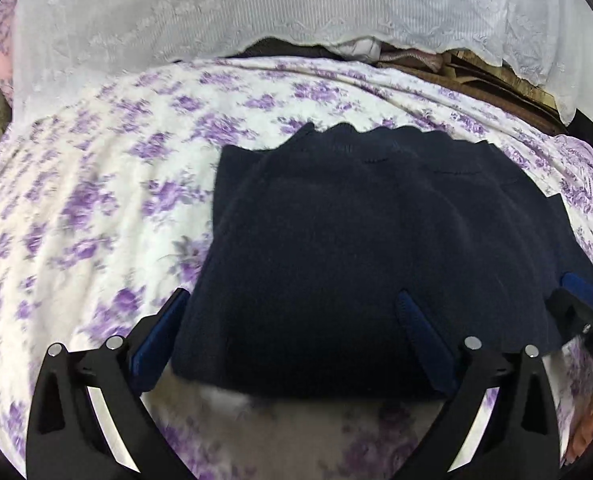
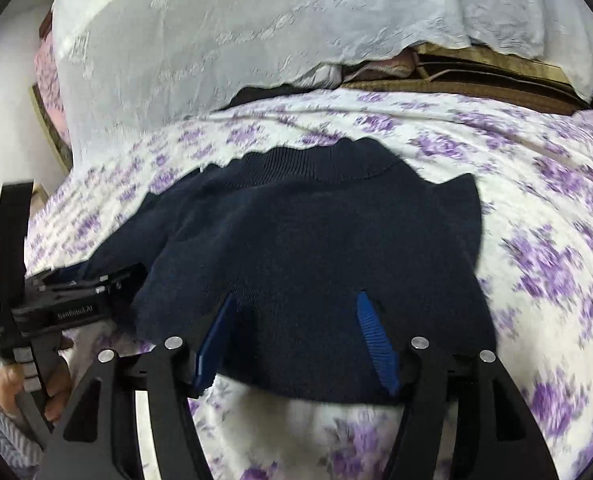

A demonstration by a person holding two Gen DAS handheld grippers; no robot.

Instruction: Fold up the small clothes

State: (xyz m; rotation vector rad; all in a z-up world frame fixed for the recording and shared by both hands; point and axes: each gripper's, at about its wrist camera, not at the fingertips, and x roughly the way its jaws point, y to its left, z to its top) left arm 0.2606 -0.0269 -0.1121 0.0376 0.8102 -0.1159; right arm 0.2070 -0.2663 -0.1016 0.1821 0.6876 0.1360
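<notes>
A folded navy knit garment (image 1: 368, 240) lies flat on the purple-flowered sheet (image 1: 96, 208), ribbed hem toward the back. My left gripper (image 1: 292, 296) is open wide at the garment's near edge: one blue pad sits beside its left side, the other rests on top of it. In the right wrist view the same garment (image 2: 316, 232) fills the middle, and my right gripper (image 2: 296, 296) stands open over its near edge, with flat fabric under both blue pads. The right gripper's tip (image 1: 580, 300) shows at the garment's right corner. The left gripper (image 2: 80, 292), held by a hand (image 2: 14, 388), lies at its left corner.
A white lace cloth (image 1: 256, 20) hangs across the back above the sheet. Under its hem at the back right are brown boards (image 2: 476, 76) and a bundle of pink and white cloth (image 1: 408, 58). Flowered sheet (image 2: 536, 240) extends to both sides of the garment.
</notes>
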